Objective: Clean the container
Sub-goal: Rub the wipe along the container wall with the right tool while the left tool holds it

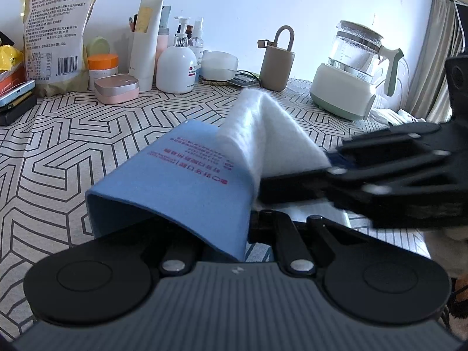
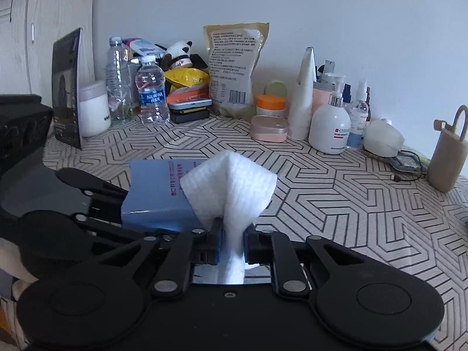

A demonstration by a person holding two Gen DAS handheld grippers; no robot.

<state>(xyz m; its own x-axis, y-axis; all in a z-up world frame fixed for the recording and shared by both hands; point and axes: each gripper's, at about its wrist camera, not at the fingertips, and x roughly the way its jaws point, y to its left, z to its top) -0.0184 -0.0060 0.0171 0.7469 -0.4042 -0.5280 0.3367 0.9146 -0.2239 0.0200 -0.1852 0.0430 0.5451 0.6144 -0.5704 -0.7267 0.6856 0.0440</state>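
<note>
A blue container (image 1: 175,181) with red print lies on its side between the fingers of my left gripper (image 1: 225,234), which is shut on it. It also shows in the right wrist view (image 2: 158,190), with the left gripper (image 2: 96,201) at its left side. My right gripper (image 2: 232,239) is shut on a white cloth (image 2: 231,190) that fans out above the fingers and rests against the container's right side. In the left wrist view the cloth (image 1: 272,134) drapes over the container's far end, with the right gripper (image 1: 292,184) coming in from the right.
The table (image 2: 336,193) has a black-and-white geometric cover. Along the back wall stand a snack bag (image 2: 234,67), water bottles (image 2: 150,90), a white pump bottle (image 2: 330,125), a pink case (image 2: 269,128), a beige flask (image 2: 447,158) and a glass kettle (image 1: 354,67).
</note>
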